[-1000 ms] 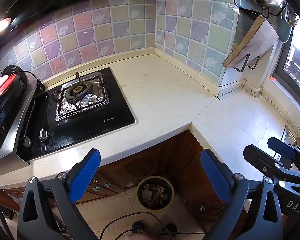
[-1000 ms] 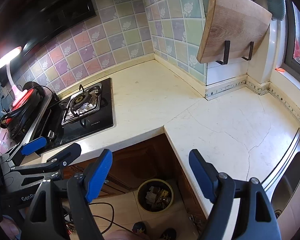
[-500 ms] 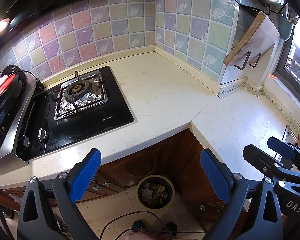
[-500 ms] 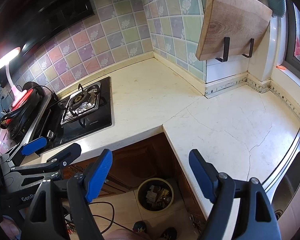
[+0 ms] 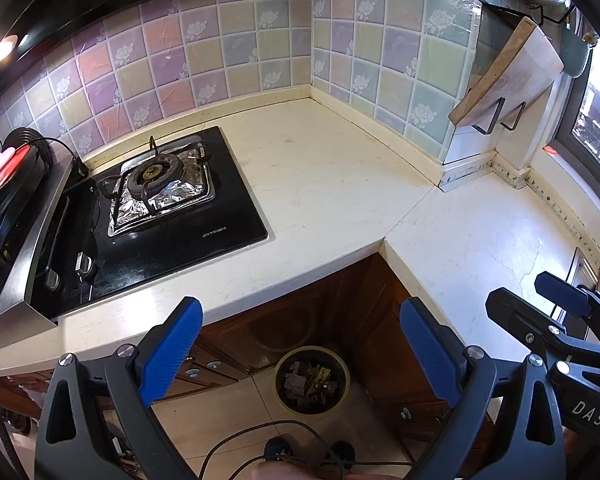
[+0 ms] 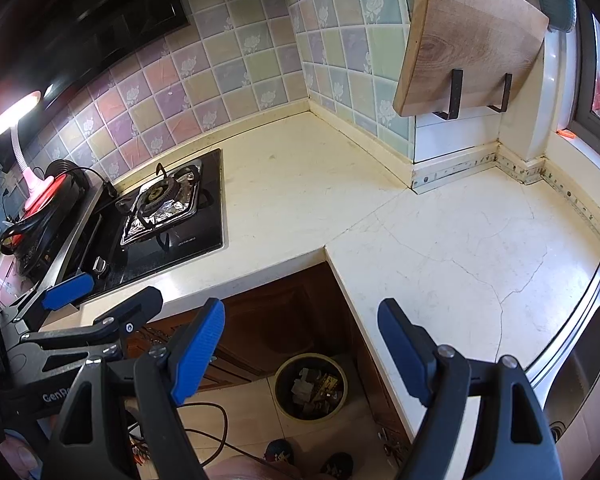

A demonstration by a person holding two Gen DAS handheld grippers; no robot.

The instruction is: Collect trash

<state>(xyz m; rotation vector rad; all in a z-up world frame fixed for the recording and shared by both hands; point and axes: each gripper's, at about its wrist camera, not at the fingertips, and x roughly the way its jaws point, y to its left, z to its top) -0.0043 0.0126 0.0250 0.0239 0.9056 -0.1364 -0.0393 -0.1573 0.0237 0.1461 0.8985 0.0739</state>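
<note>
Hovering side by side above the inner corner of the L-shaped countertop [image 5: 340, 184], both grippers are held over the floor gap in front of the brown cabinets [image 5: 300, 320]. The left gripper [image 5: 300, 344] has its blue-padded fingers spread wide with nothing between them, and the right gripper [image 6: 300, 344] is spread the same way — also empty. Far below, on the tiled floor against the cabinet corner, stands a round trash bin [image 5: 312, 384] with a yellowish rim, holding a jumble of scraps and wrappers; it shows between the fingers in both wrist views. To the left on the counter sits a black gas stove [image 5: 160, 216] with foil lining its burner. A wooden cutting board [image 6: 468, 40] leans in a wall rack at the far right, and the edge of a steel sink [image 6: 580, 344] lies near right. A pink lamp [image 6: 16, 132] glows at the far left — beside the stove.
</note>
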